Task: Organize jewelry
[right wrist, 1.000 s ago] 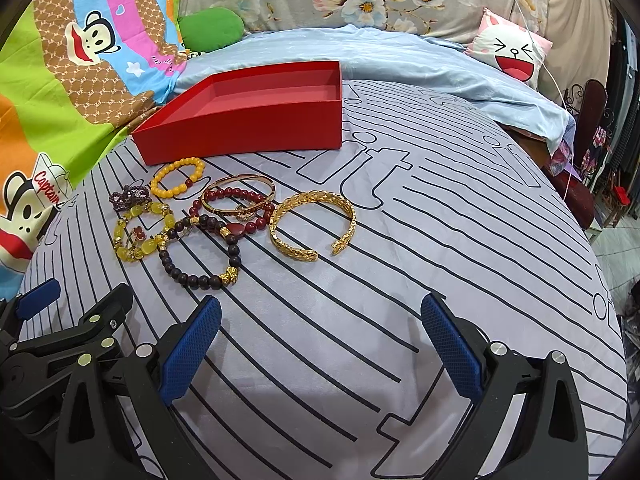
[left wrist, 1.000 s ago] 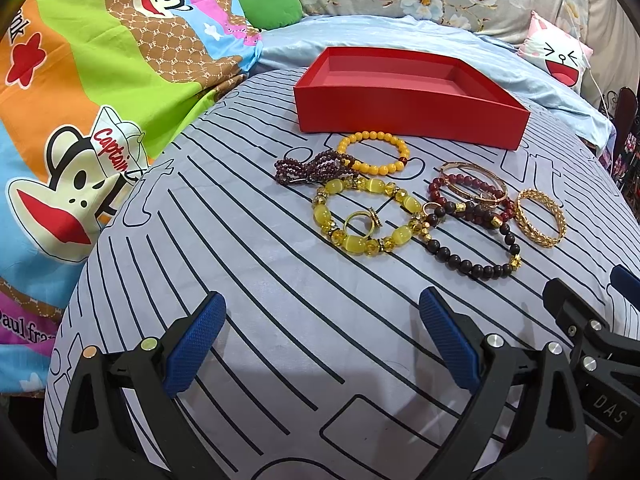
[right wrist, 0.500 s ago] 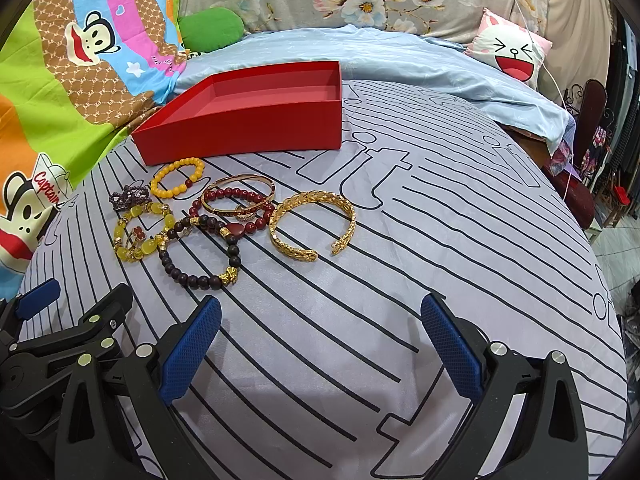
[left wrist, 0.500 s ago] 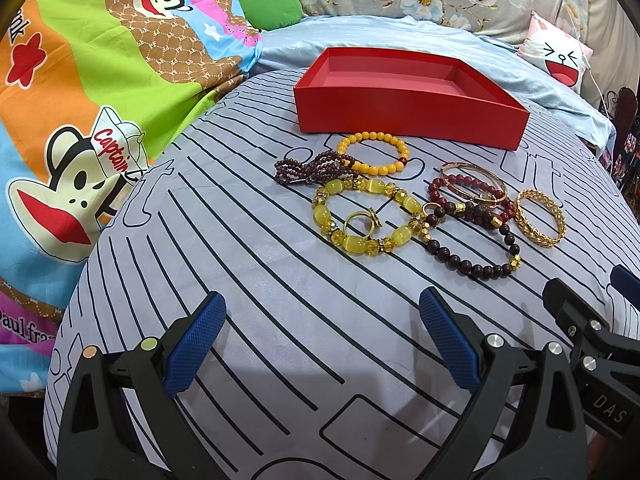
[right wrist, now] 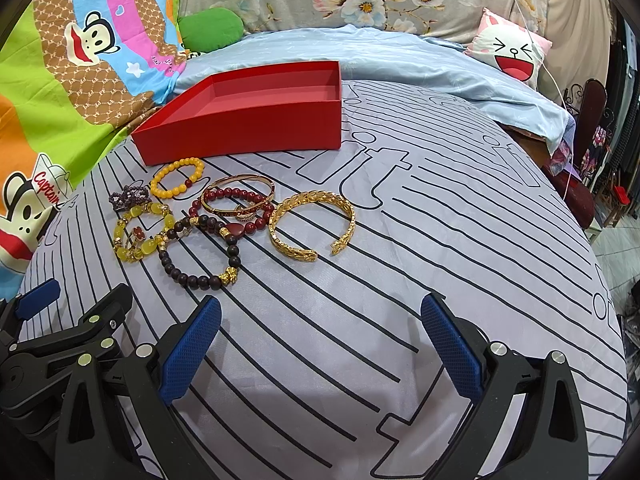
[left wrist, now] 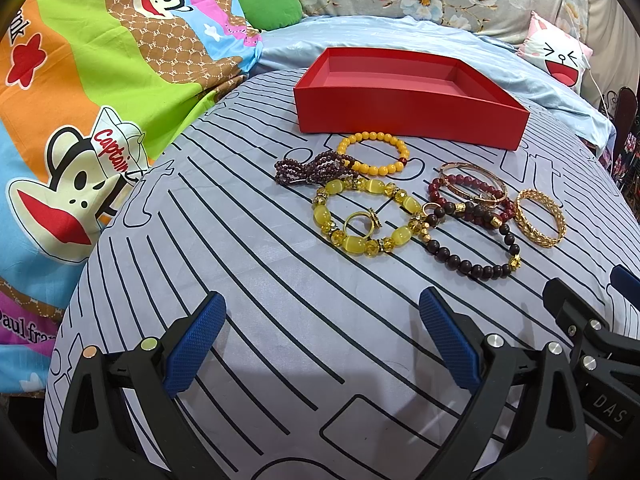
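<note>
Striped bedsheet, bracelets overlapping, red box, both grippers' fingers apart.

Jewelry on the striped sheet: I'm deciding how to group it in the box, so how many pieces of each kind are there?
Beaded bracelets: 5 (orange, purple, yellow, red, dark brown)
Metal bangles or cuffs: 2 (thin bangle, gold cuff)
Rings: 1 (gold ring)
Total: 8, all lying outside the red box.

Left gripper open over striped bed sheet; holds nothing. Bracelets clustered near red box; ring inside yellow bracelet.
</note>
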Demonstrator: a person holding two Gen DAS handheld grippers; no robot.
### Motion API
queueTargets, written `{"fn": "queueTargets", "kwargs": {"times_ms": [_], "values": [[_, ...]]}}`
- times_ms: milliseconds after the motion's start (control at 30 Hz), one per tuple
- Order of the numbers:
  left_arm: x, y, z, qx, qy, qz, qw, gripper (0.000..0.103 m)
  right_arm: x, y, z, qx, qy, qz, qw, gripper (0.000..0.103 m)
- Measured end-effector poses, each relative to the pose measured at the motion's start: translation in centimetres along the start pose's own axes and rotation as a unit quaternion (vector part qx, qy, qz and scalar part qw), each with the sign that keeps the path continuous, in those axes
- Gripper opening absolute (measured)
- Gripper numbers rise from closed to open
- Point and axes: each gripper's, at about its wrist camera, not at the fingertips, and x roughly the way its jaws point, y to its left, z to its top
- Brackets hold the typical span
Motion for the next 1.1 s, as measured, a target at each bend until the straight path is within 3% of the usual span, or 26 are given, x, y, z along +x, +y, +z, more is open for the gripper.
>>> {"fn": "queueTargets", "kwargs": {"times_ms": [1100], "values": [[-0.65, 0.27, 0.15, 0.001, -0.007, 0.001, 1.0, 0.093, -0.06, 0.04, -0.08, 0.006, -0.001, 0.003, 1.0, 0.097]]}}
